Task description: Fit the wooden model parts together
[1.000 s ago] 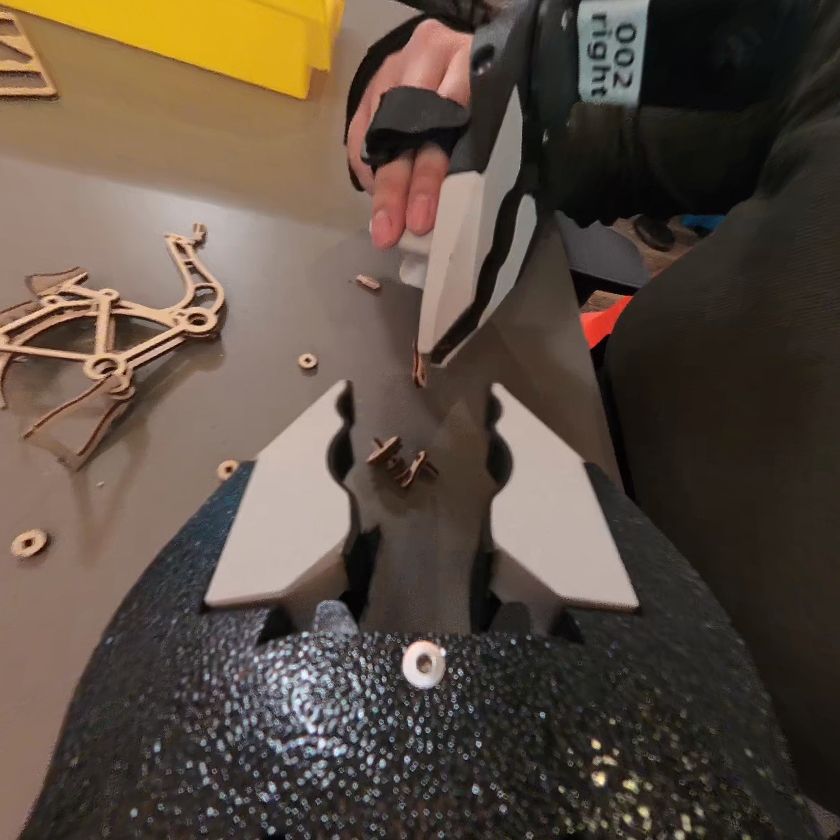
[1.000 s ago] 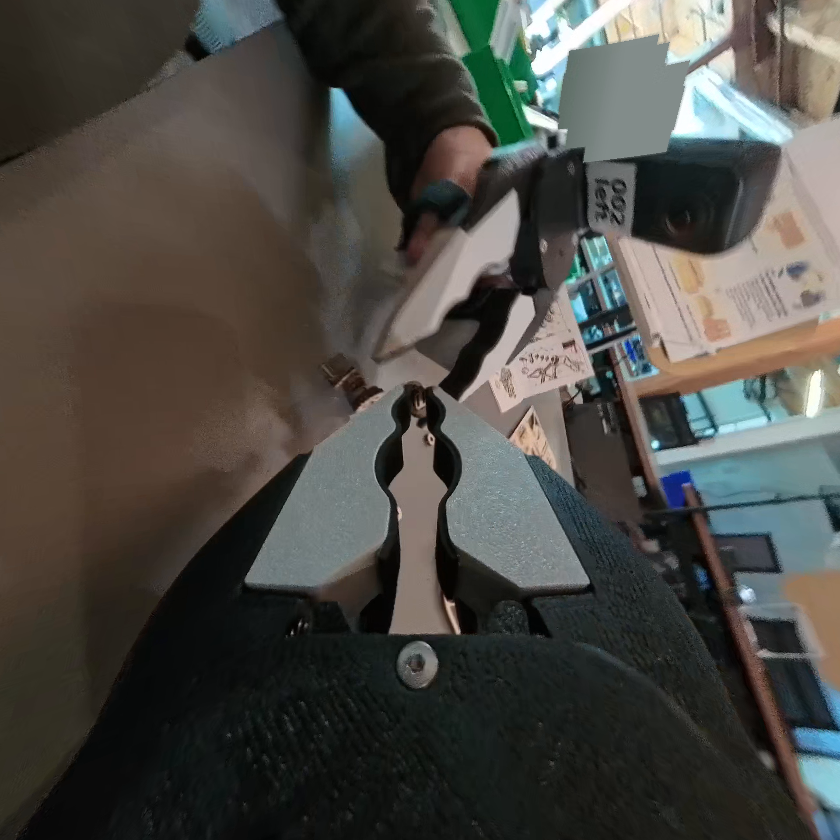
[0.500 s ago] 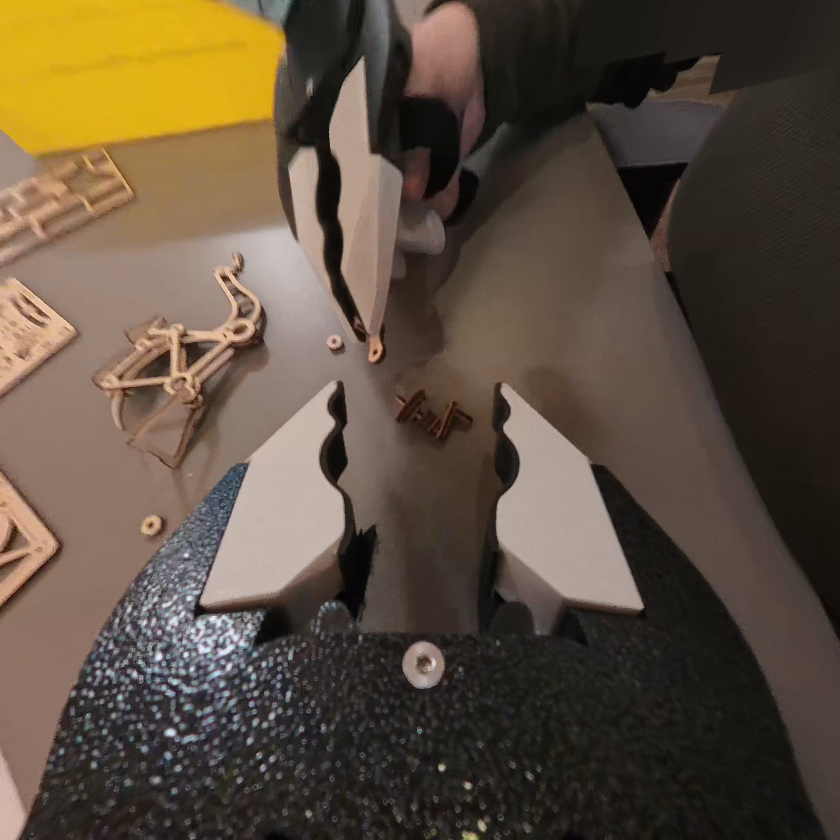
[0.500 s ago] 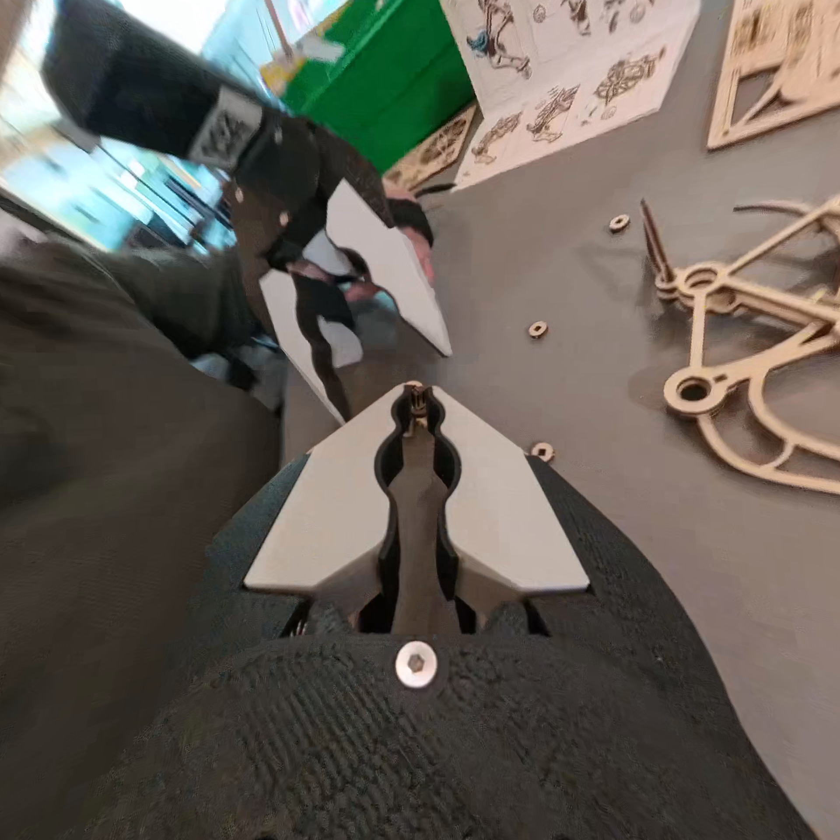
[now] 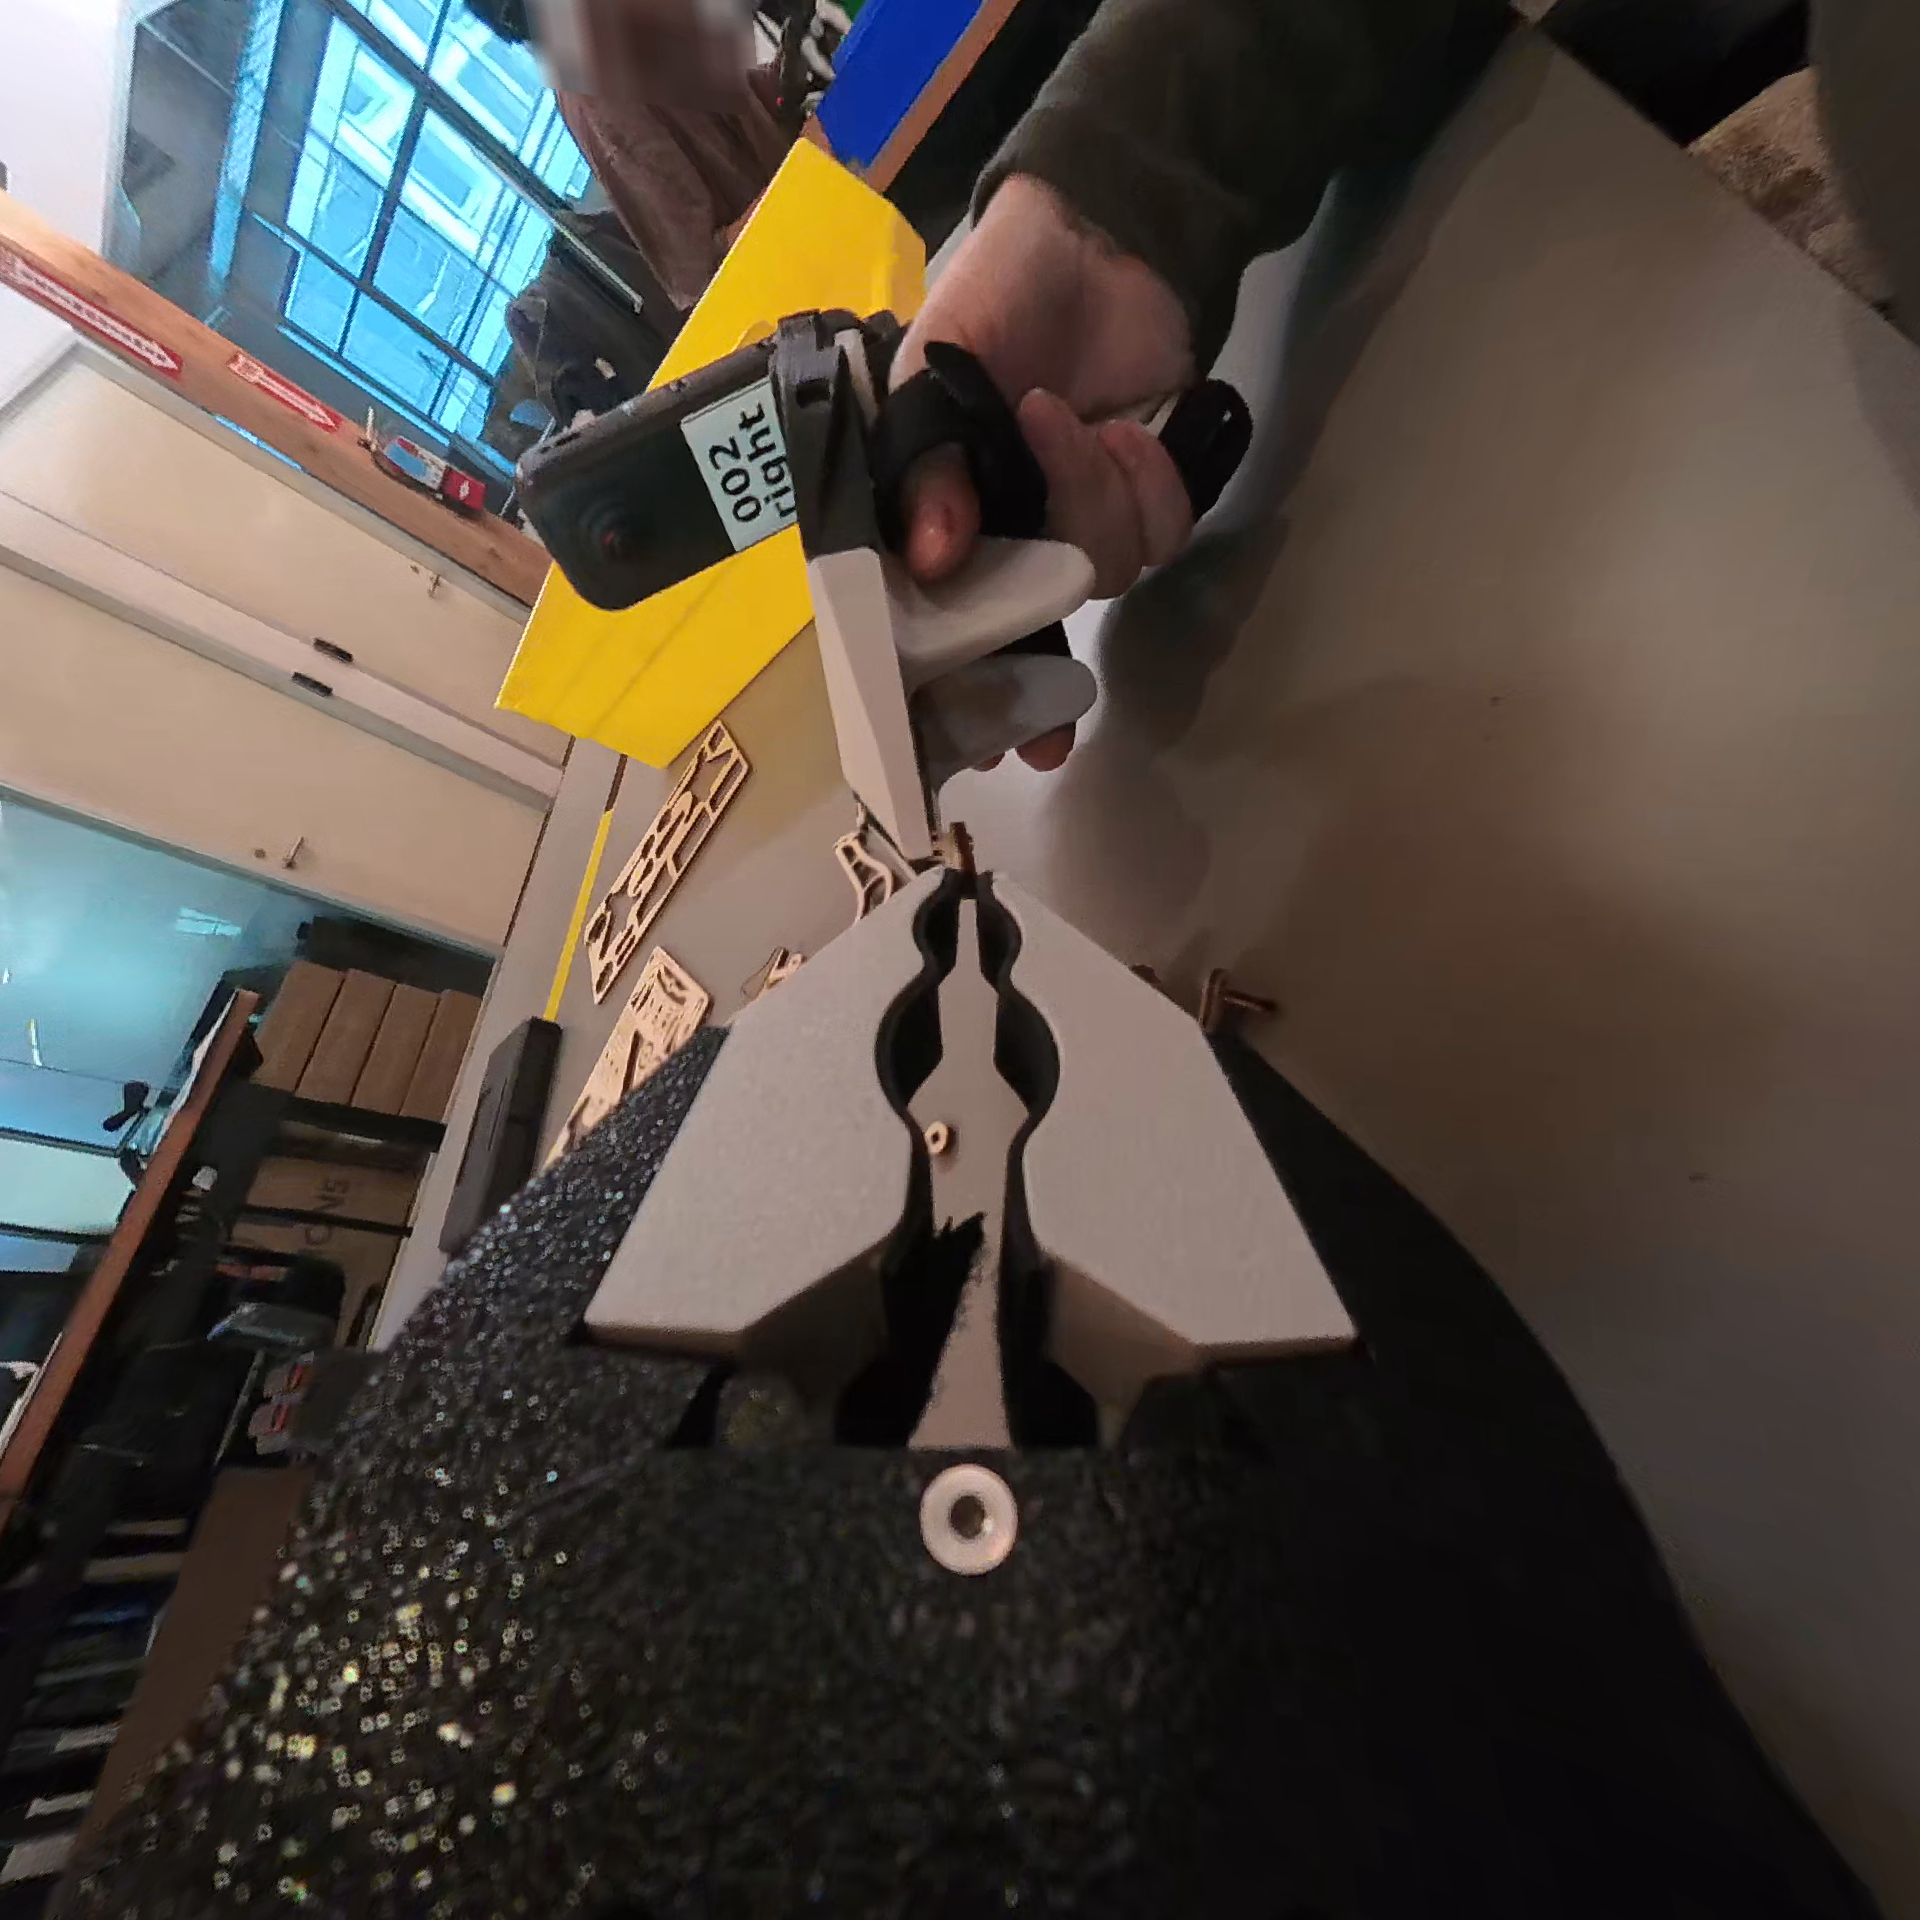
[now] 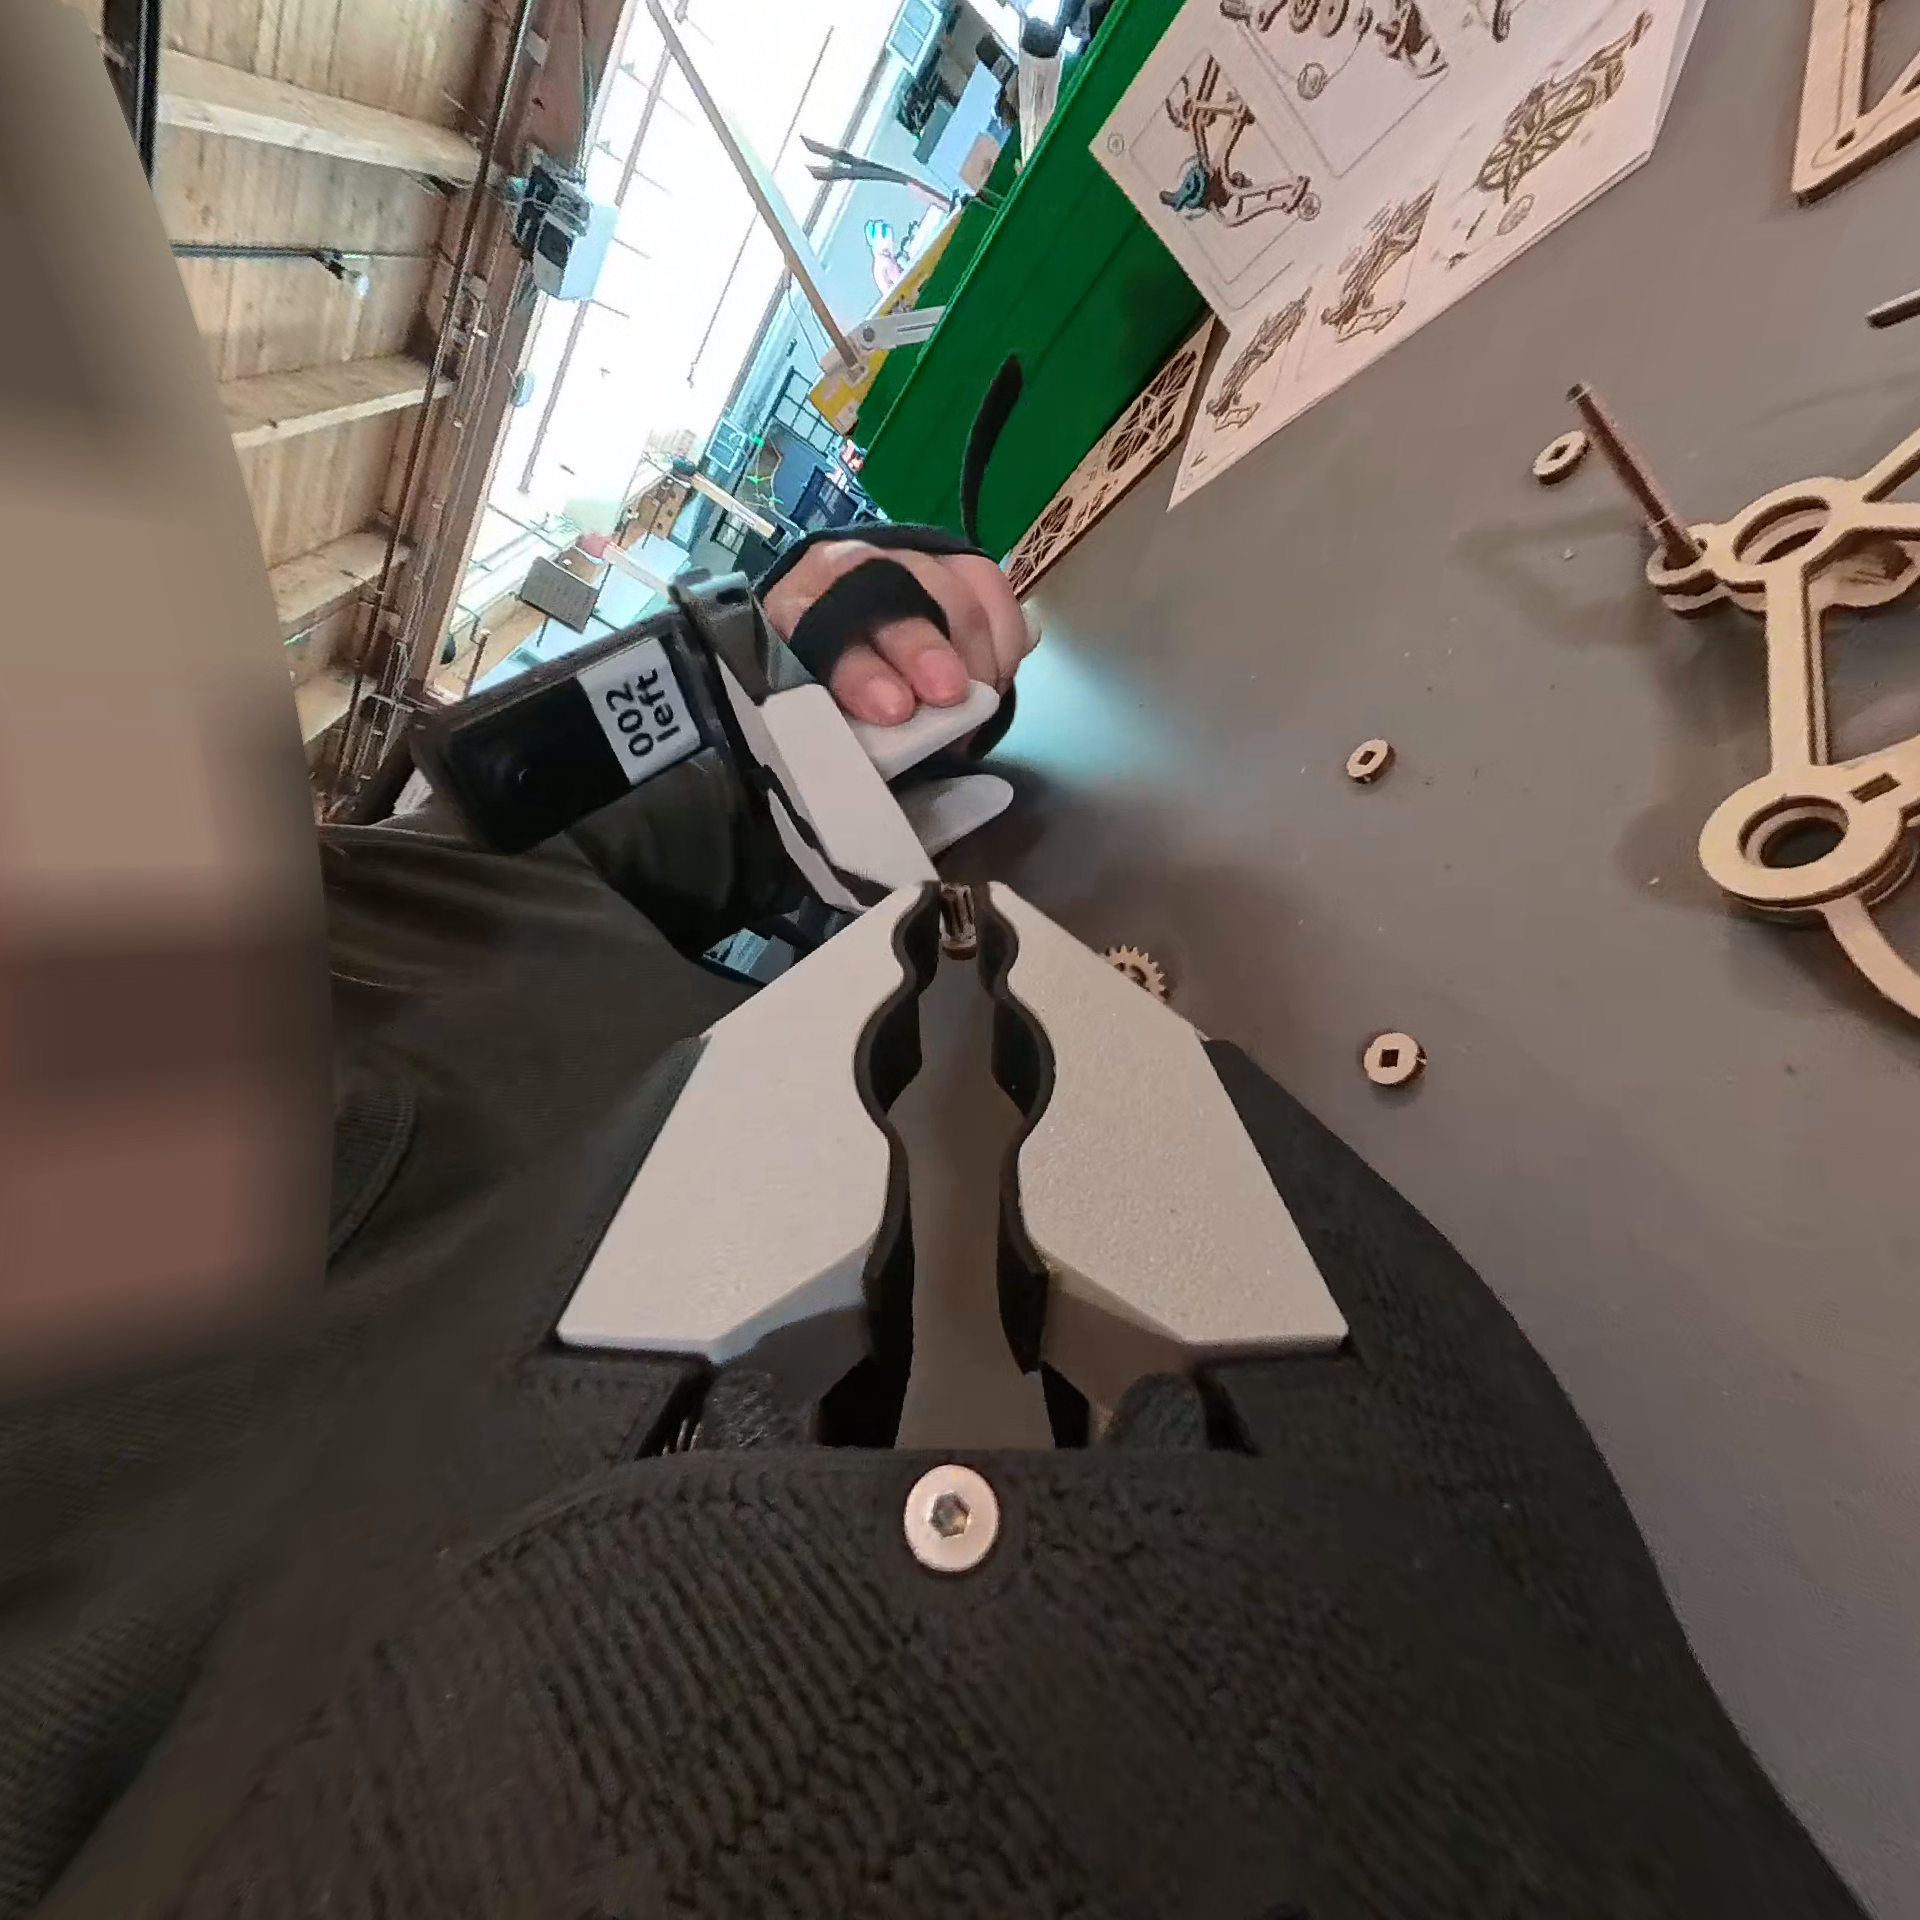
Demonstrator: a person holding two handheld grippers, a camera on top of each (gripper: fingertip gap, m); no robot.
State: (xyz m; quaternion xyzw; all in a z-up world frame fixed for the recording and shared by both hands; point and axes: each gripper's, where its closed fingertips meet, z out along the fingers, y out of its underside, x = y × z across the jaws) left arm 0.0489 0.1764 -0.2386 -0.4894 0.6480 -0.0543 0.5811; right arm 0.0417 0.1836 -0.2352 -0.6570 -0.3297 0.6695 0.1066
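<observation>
My right gripper (image 6: 958, 902) is shut on a small wooden part (image 6: 957, 918), held edge-on between its tips above the grey table (image 6: 1558, 1195). My left gripper (image 5: 962, 883) is shut, jaws almost touching. Its tips meet the right gripper (image 5: 923, 831) tip to tip at that same small part (image 5: 957, 844). I cannot tell whether the left tips pinch the part or only touch it. The left gripper also shows in the right wrist view (image 6: 909, 875). Two small pegged wooden pieces (image 5: 1231, 1003) lie on the table just right of the left fingers.
A partly built wooden frame (image 6: 1818, 748), a small gear (image 6: 1138, 971) and loose washers (image 6: 1392, 1060) lie to the right. A printed instruction sheet (image 6: 1403, 156) and green bin (image 6: 1039, 312) stand beyond. A yellow bin (image 5: 727, 468) and cut wooden sheets (image 5: 665, 862) are behind. The person's body is close on the left. The tips of both grippers are at nearly the same place.
My left gripper has gone from open over the pegged pieces to shut, and has lifted and tilted up to meet the right gripper's tip. The right gripper stays shut on its part.
</observation>
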